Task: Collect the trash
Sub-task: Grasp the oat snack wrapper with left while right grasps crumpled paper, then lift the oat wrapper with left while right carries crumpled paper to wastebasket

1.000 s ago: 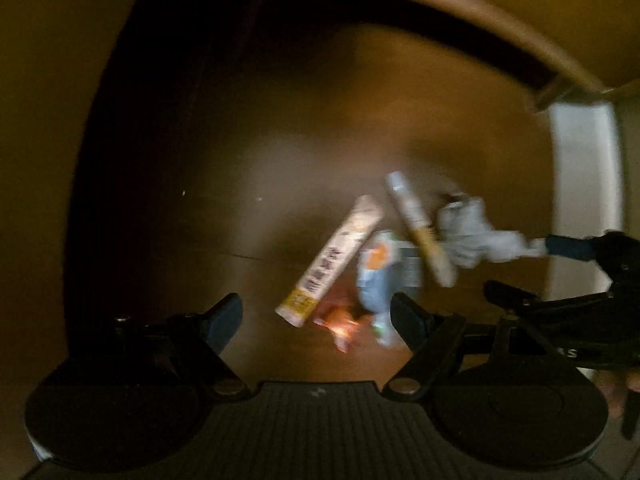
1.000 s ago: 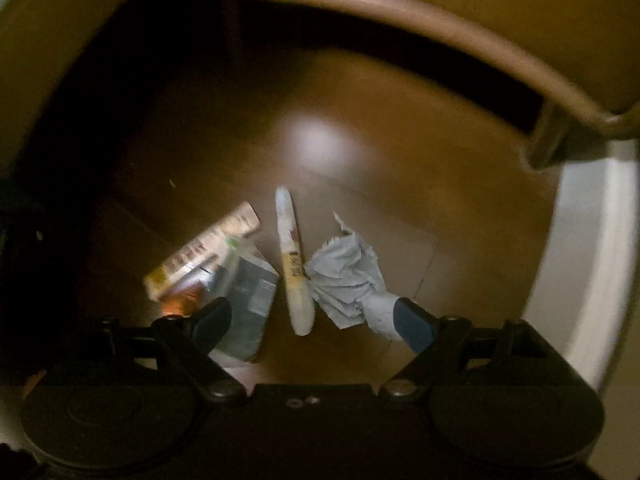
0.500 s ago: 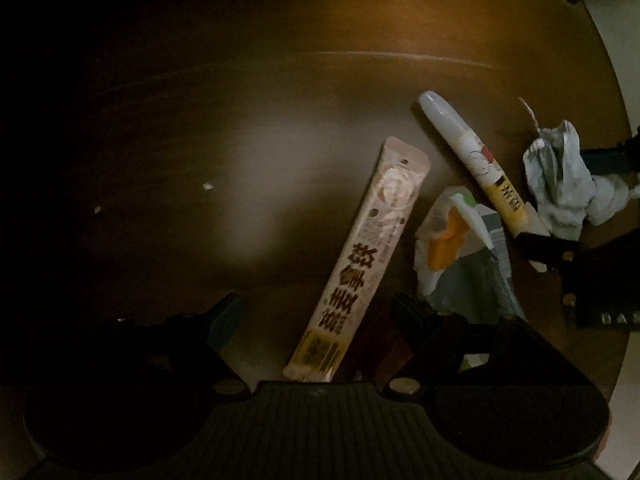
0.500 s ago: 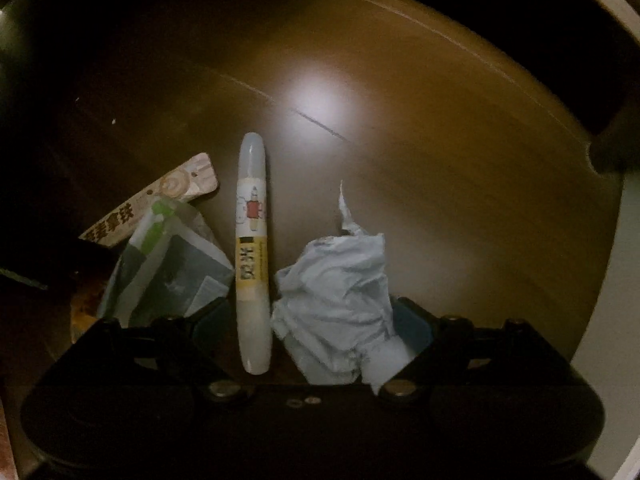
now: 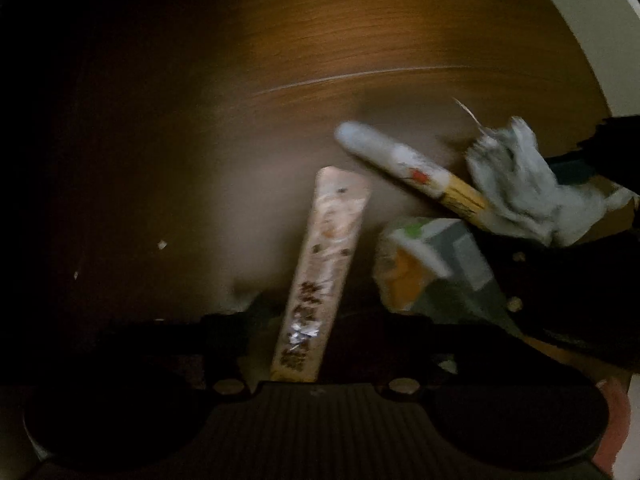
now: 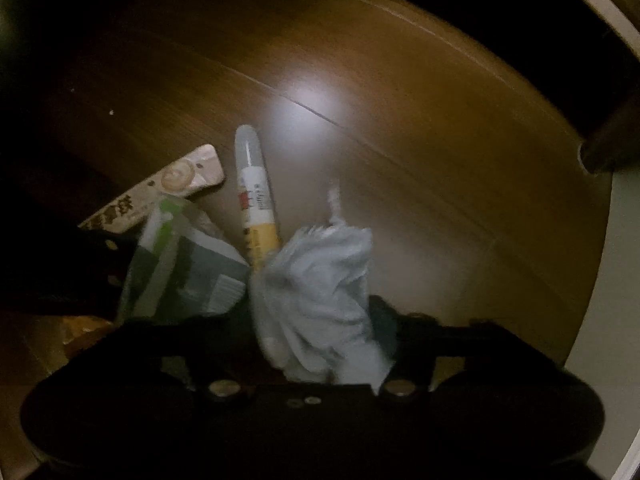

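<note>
Currently, both grippers' jaws have just been closing: left gripper (image 5: 302, 340) pinches the stick wrapper (image 5: 320, 272), right gripper (image 6: 316, 332) the crumpled tissue (image 6: 320, 288); next, lift.

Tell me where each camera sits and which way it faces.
Left wrist: on the left gripper, facing down at the floor; its jaws, just closing, clamp the long wrapper.
Right wrist: on the right gripper, facing down; jaws, just closing, squeeze the tissue.
Shared: wrapper, tissue, white tube, green packet.

pale blue crumpled tissue (image 6: 320, 280), white-and-yellow tube (image 6: 254, 196), beige printed stick wrapper (image 5: 320, 264), brown floor (image 6: 400, 120)
</note>
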### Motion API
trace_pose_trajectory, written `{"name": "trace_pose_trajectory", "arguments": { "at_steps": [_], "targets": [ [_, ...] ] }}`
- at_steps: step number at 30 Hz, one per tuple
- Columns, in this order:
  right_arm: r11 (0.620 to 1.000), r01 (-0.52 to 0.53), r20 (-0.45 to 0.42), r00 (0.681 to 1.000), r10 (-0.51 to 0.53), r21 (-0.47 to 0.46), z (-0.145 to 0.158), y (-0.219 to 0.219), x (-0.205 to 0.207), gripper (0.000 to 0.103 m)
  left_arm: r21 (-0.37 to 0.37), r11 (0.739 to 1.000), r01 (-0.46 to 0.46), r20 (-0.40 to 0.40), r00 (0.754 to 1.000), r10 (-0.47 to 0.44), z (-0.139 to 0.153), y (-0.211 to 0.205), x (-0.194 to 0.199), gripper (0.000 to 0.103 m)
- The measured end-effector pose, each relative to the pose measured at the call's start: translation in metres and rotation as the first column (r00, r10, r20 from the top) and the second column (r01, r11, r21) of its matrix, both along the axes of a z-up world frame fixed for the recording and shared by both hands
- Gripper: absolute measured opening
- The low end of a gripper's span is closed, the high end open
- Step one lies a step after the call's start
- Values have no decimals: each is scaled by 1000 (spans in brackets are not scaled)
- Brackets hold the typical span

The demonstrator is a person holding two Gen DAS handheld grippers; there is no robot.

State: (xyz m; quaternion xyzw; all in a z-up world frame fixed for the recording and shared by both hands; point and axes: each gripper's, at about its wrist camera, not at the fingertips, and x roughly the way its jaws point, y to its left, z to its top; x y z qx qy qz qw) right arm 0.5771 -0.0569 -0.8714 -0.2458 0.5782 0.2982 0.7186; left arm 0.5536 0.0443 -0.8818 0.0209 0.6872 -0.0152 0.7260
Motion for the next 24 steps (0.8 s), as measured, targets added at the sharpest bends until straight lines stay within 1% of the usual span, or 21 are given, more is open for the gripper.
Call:
{"name": "trace_pose_trajectory", "arguments": {
  "at_steps": [1,2,3,5,7,10,14,17,19,21,24],
  "targets": [
    [1000,1,0,1000,-1,0,3,-1,2,44,-2,1000,21,3,1000,-21,1,-5,2,27],
    [1000,8,0,1000,-8,0,4,-1,2,38,-6,999,36,4,999,-36,2,-8,4,24],
    [1000,21,2,1000,-21,1,5,-2,3,32,-8,999,39,4,999,-39,3,-9,6,23],
    [999,54,-9,999,-54,11,3,-7,7,28,-13,1000,26,2,1000,-26,4,-8,9,21],
    [995,94,-35,995,-93,28,4,-12,12,25,-26,1000,-13,-2,1000,13,6,-3,12,21],
    [986,160,-31,987,-159,44,12,-20,15,24,-52,996,-73,13,997,73,19,6,15,21],
    [961,264,-35,965,-262,80,34,-34,21,23,-70,987,-142,30,989,144,46,20,13,21],
    [938,328,-36,945,-326,113,62,-44,19,22,-88,979,-186,48,981,190,73,30,7,21],
    [922,362,-40,932,-360,138,90,-50,17,22,-104,972,-211,58,974,218,95,34,5,21],
    [911,382,-34,924,-381,155,124,-56,16,22,-118,965,-233,69,968,242,116,39,0,21],
    [892,407,-29,912,-410,197,186,-59,10,22,-140,958,-252,94,959,266,170,41,-1,21]
  ]
}}
